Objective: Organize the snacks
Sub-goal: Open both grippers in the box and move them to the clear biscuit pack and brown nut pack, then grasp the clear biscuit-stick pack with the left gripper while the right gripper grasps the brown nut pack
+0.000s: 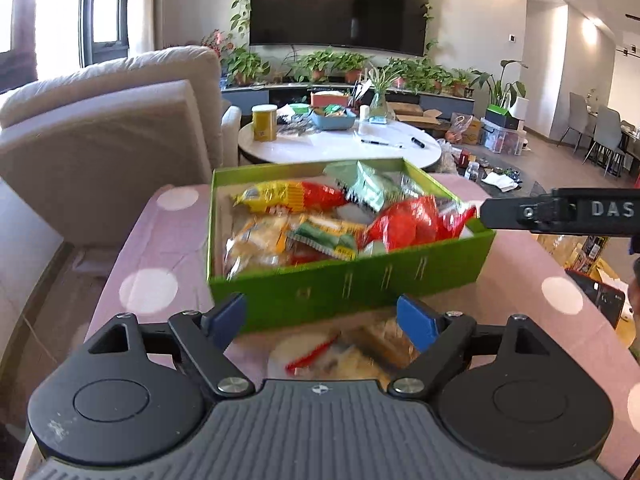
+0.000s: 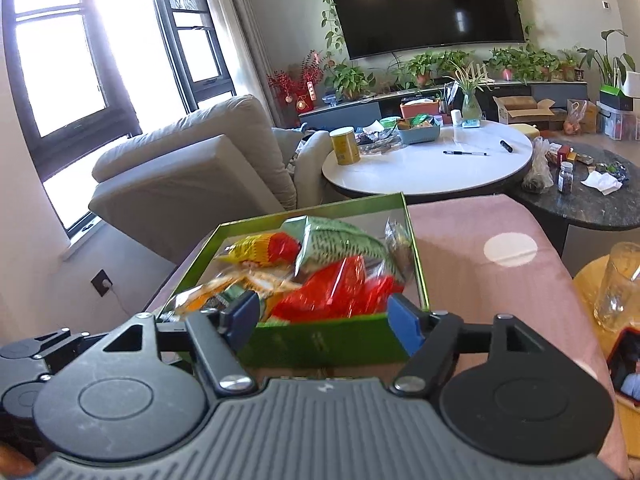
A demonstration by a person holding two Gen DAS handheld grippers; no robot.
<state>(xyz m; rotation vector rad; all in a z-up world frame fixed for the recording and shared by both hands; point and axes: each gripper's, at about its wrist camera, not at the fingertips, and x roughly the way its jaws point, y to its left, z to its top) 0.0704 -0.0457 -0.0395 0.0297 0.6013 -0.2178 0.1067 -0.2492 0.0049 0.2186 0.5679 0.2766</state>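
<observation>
On the pink dotted worktop [image 1: 168,248], a green box [image 1: 360,288] heaped with snack packets (red [image 1: 416,220], yellow [image 1: 276,196], pale green [image 1: 364,184]). Nearer, loose blurred snacks [image 1: 344,352] beside it. Left gripper [image 1: 326,318] released, empty, short of the box; right gripper [image 2: 322,320] released too, straddling the box's near wall, gripping nothing.

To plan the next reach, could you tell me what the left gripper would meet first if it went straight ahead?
Probably the snack packet lying on the cloth between the open jaws of the left gripper; beyond it stands the green box. Depth is unclear.
</observation>
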